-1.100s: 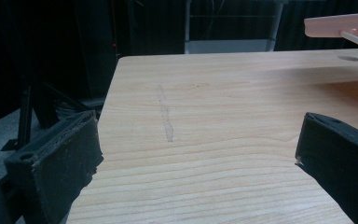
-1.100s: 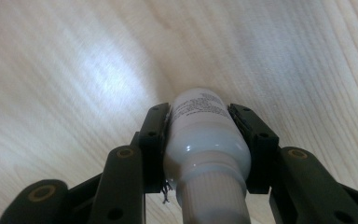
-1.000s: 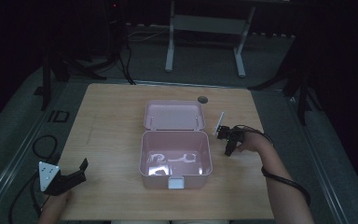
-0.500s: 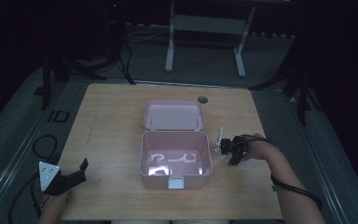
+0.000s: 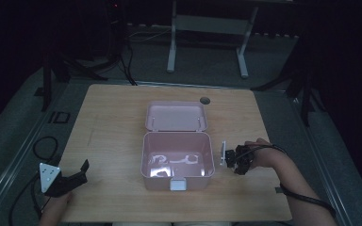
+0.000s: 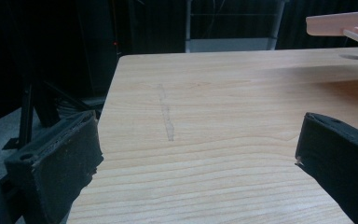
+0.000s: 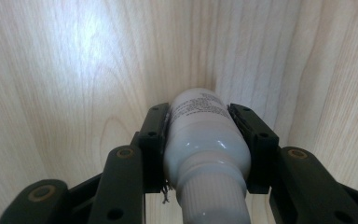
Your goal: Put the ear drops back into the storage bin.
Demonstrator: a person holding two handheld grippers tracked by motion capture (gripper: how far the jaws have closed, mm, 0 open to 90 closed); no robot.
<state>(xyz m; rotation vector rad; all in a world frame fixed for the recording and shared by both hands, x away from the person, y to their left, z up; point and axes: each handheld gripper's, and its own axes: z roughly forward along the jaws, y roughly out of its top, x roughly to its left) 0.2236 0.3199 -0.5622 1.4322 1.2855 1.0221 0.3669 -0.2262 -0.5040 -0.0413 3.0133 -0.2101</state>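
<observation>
The right gripper (image 7: 200,140) has its two black jaws pressed tight on a small white bottle (image 7: 204,144). The bottle has tiny print on its side and a ridged cap at the near end. In the right gripper view it points down at the wooden table (image 7: 51,93), and its far end looks very near the wood, maybe touching it. I cannot tell for sure.

From the high view, the right gripper (image 5: 233,159) is just beside the right wall of the pink box (image 5: 178,159). The box stands open, and its lid (image 5: 175,116) lies flat behind it. Something pale lies at the bottom of the box, but it is too blurry to name.

The left gripper (image 5: 73,175) rests far to the left of the box, near the table's front edge. Its jaws stand wide apart and hold nothing.

What could go wrong? The bottle is smooth and round, so it may slip or twist in the jaws if the squeeze goes soft. The bottle is close to the box wall, so a sideways move could bump the box and push it along. If the bottle is let go while tilted, it will likely tip and roll away across the table.
</observation>
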